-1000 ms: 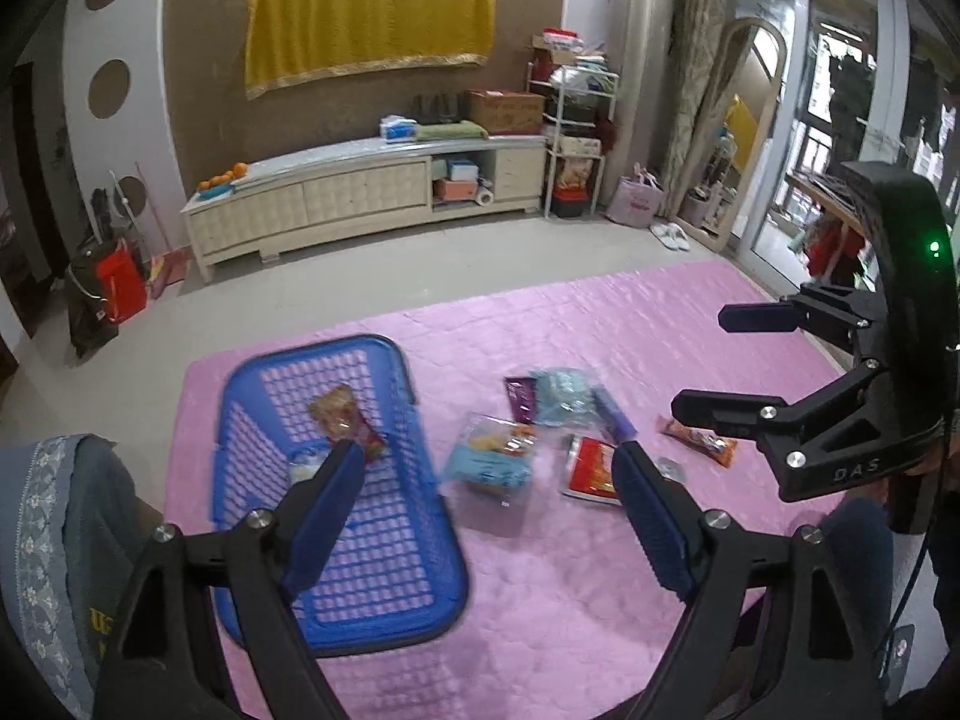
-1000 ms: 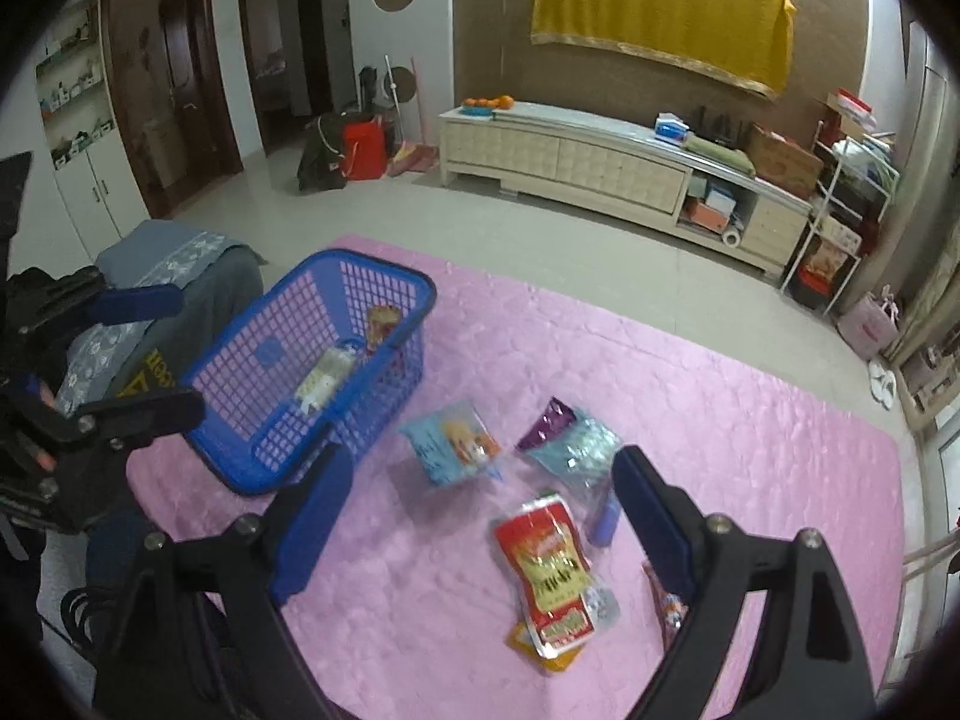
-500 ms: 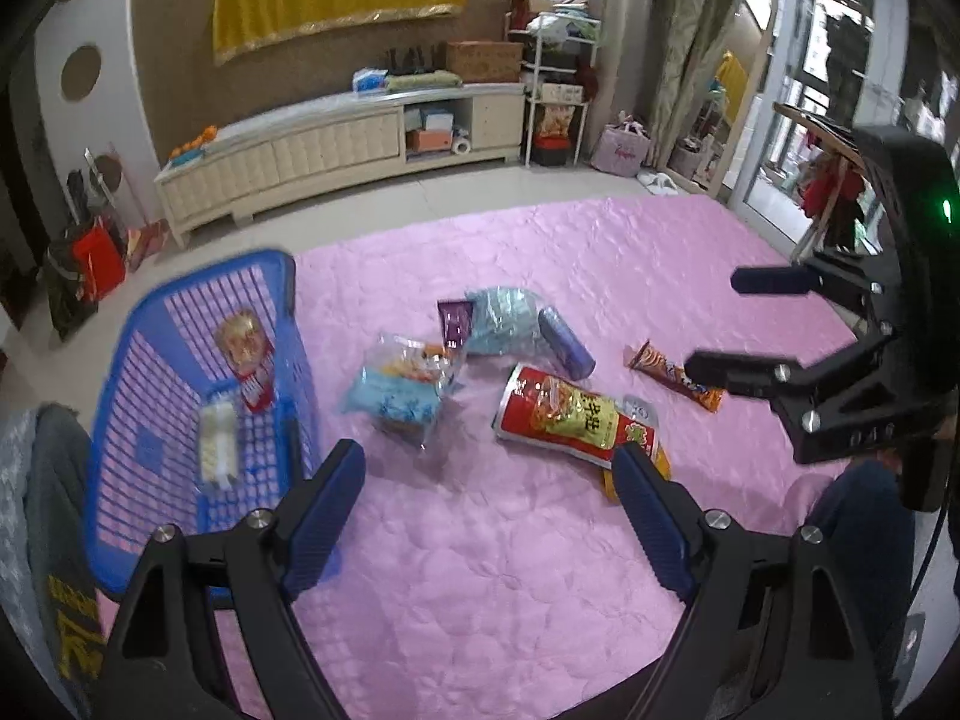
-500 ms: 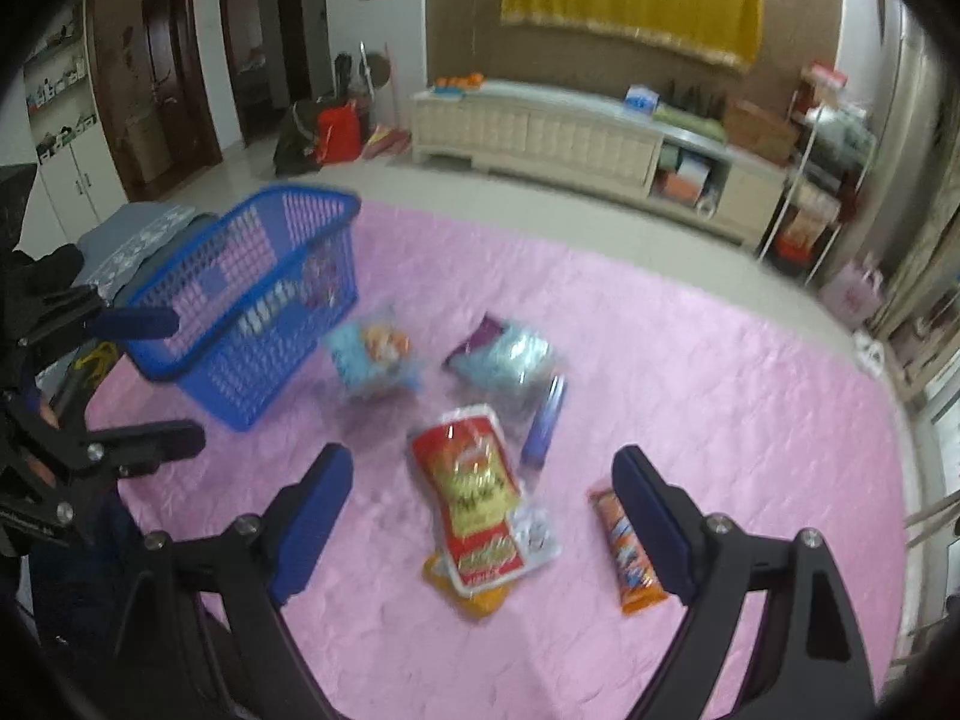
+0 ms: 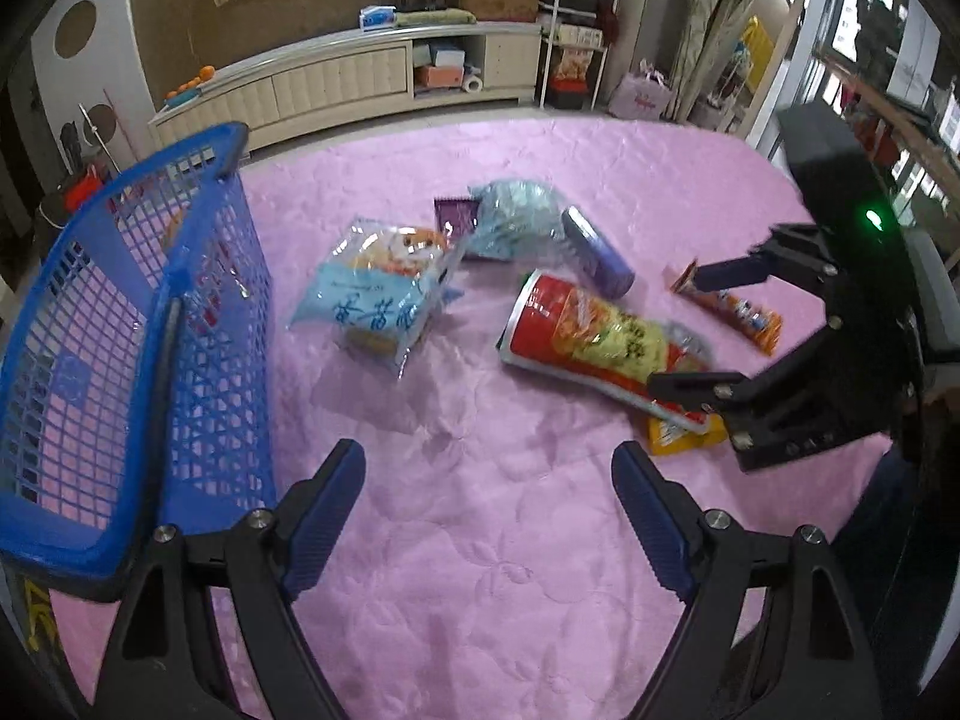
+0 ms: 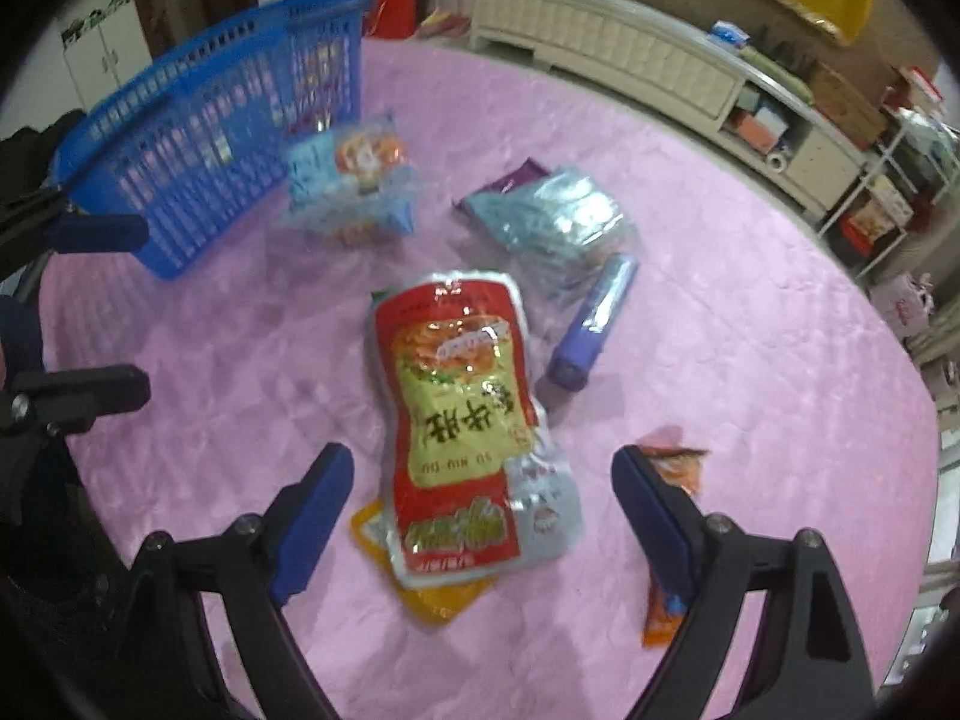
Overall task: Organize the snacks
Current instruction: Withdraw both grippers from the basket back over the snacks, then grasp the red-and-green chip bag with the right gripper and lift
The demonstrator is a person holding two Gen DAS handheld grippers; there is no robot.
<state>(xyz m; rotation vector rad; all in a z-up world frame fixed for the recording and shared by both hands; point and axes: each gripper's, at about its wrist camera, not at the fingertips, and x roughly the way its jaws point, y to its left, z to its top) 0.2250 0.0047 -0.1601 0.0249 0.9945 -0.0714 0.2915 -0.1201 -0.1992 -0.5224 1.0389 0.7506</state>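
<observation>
Right claw point(image 6: 483, 489) agape over red pouch point(image 6: 459, 420), basket point(image 6: 210, 138) aside.

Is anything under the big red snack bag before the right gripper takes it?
Yes. A yellow packet pokes out from beneath the red snack bag, at the end nearest the open right gripper. Only its corner shows; the rest is covered, so its size and label stay hidden.

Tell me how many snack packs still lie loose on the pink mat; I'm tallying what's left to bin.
7: light-blue bag nearest the blue basket, purple packet, silvery-blue bag, purple tube, red pouch over a yellow packet, orange bar. More may be hidden underneath.
</observation>
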